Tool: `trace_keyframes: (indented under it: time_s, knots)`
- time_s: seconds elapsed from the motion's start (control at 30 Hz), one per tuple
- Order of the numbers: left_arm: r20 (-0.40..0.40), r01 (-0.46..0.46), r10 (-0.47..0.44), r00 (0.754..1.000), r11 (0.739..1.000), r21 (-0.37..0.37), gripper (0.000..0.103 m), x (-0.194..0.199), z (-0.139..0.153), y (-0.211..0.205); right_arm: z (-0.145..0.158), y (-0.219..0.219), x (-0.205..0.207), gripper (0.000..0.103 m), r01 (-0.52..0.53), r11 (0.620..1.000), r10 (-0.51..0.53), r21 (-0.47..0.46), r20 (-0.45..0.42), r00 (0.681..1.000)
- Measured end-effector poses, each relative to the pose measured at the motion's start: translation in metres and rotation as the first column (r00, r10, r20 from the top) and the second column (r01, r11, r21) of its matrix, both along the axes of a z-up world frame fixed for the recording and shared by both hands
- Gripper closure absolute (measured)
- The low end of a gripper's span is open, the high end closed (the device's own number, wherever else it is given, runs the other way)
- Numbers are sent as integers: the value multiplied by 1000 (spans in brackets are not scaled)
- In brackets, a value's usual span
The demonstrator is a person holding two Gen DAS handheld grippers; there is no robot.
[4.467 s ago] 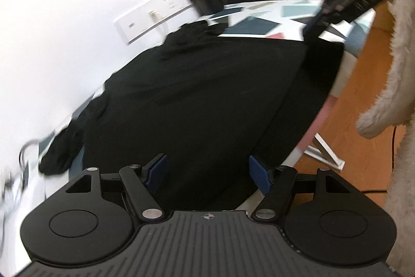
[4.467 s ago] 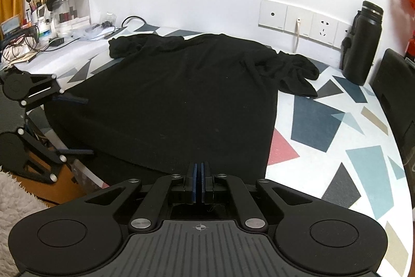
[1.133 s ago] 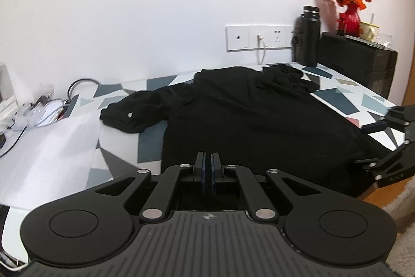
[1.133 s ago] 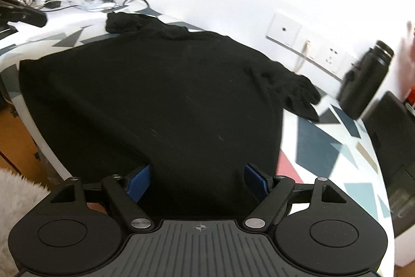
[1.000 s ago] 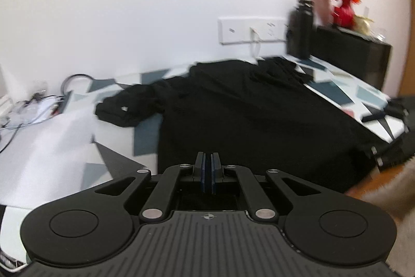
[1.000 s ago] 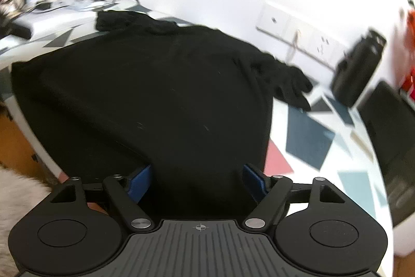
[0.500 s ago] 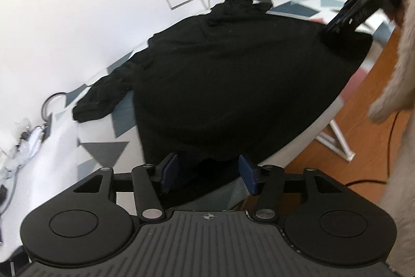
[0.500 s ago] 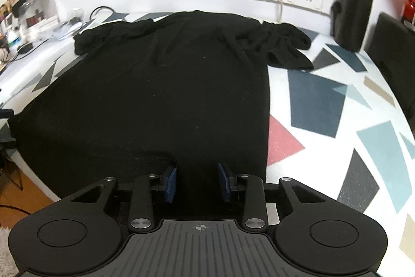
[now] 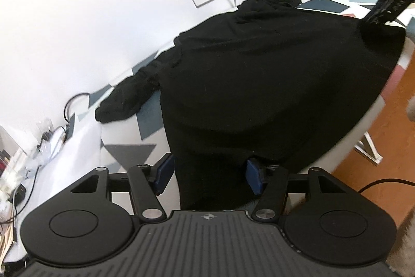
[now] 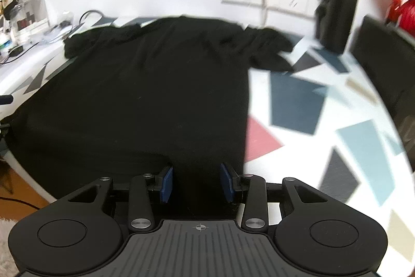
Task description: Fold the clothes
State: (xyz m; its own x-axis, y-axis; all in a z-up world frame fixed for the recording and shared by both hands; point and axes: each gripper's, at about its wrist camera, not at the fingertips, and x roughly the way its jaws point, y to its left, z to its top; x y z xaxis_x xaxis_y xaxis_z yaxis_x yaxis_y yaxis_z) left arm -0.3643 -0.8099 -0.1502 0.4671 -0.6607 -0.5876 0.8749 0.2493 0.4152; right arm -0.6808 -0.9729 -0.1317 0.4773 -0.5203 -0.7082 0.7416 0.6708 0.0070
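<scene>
The black shirt [image 10: 145,85] lies spread flat on the patterned counter [image 10: 298,100], its hem draped over the near edge; it looks light, limp and unlikely to slip, best taken at the two hem corners. The left tool [image 9: 208,174] stands wide and the right tool [image 10: 195,182] partly apart, each astride a hem corner without pinching it. The long axis runs from hem to collar by the wall, sleeves bunched to either side.

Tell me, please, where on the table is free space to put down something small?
Free: the patterned table right of the black garment, before the black bottle; also a strip left of the garment in the left wrist view. Crowded: the far left corner, with cables and clutter.
</scene>
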Motion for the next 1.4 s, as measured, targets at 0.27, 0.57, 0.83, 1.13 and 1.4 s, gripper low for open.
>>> trace_keyframes:
  time_s: [0.27, 0.57, 0.83, 1.13, 1.4]
  knots:
    - [-64, 12, -15, 998, 999, -46, 43, 6, 2, -13, 12, -11, -35, 66, 91, 996, -91, 3, 28, 995]
    - [-173, -33, 24, 985, 998, -50, 71, 20, 4, -13, 20, 12, -33, 63, -59, 997, 57, -46, -44, 997]
    - [-219, -67, 49, 974, 995, -73, 85, 28, 17, -4, 17, 33, -25, 67, -235, 968, 223, -91, -125, 967]
    - [-243, -75, 53, 969, 994, -83, 92, 30, 21, -2, 9, 28, -8, 86, -295, 955, 292, -24, -90, 952]
    - [-255, -99, 74, 964, 991, -86, 93, 33, 20, 1, -1, -33, -10, 99, -91, 983, 80, 158, 73, 994]
